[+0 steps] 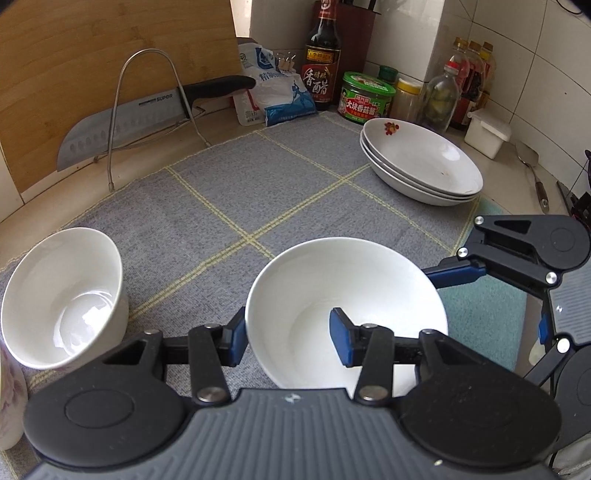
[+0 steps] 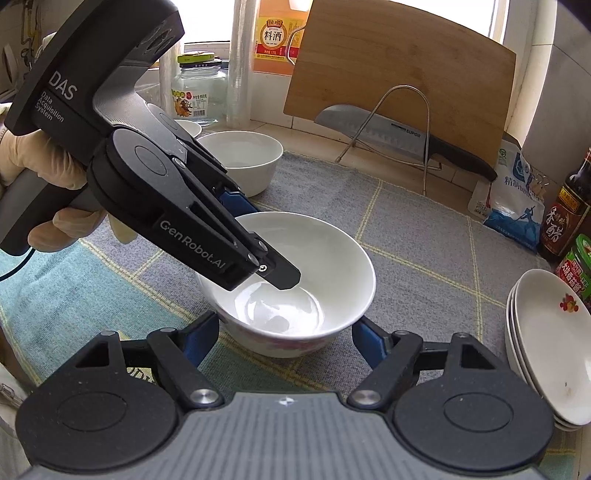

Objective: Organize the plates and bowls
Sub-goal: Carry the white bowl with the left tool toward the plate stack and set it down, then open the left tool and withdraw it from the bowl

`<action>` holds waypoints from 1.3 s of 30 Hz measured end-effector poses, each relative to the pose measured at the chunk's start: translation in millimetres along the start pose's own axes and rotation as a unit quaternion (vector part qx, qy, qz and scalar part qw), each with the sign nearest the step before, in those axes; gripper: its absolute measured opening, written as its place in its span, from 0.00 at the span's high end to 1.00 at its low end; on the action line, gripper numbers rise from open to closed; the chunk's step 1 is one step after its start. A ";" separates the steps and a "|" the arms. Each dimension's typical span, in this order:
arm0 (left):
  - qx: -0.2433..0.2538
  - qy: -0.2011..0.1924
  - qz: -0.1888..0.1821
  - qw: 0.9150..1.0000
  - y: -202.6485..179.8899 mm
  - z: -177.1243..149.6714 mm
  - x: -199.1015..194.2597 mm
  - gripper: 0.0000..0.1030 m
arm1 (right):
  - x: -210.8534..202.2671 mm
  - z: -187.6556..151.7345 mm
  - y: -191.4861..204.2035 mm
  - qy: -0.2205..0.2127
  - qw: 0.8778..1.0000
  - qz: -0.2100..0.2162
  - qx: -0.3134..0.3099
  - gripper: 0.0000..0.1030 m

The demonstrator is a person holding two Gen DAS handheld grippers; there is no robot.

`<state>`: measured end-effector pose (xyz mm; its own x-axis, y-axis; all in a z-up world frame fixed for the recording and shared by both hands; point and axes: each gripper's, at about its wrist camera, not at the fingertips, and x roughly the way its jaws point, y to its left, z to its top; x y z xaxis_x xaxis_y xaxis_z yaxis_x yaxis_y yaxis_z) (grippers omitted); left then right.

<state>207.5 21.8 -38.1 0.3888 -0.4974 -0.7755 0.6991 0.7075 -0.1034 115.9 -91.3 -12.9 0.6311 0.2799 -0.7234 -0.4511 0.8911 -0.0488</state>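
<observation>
Glossy ceramic bowl (image 1: 343, 310); woven cloth mat (image 1: 258, 192).

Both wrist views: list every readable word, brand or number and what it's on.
"SUPOR": knife blade.
"香醋": vinegar bottle.
"大块香菇酱": green jar.
"料酒": yellow bottle.
"DAS", "Data Acquisition System", "GenRobot.AI": left gripper body.
"精制" partly readable: salt bag.
Glass jar label, the bottles' small print and the bottles by the tiled wall: too small to read.
</observation>
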 end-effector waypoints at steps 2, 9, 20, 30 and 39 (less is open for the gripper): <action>0.000 0.001 0.000 1.000 0.3 0.1 0.5 0.57 | 0.1 -0.8 -0.1 -0.001 1.000 0.000 0.001 0.20; -0.001 -0.004 -0.003 1.000 0.1 -0.4 0.9 0.57 | 1.0 -2.2 -0.2 -0.001 1.000 0.000 0.006 0.20; 0.001 -0.034 0.022 0.999 0.2 -5.3 -17.8 0.13 | -7.8 -0.9 1.3 -0.017 1.000 0.003 0.008 0.00; -0.021 -0.059 0.121 0.991 1.8 -38.6 -51.8 0.06 | -19.0 3.2 5.4 -0.016 1.000 -0.006 0.012 0.00; -0.114 -0.079 0.165 0.977 21.5 -61.2 -72.9 0.05 | -19.7 16.6 2.5 -0.019 1.000 0.017 0.009 0.00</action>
<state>157.4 104.0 -21.9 0.6704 -0.2816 -0.6865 0.3753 0.9268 -0.0137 112.9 -88.6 12.7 0.6386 0.3230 -0.6985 -0.4621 0.8868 -0.0123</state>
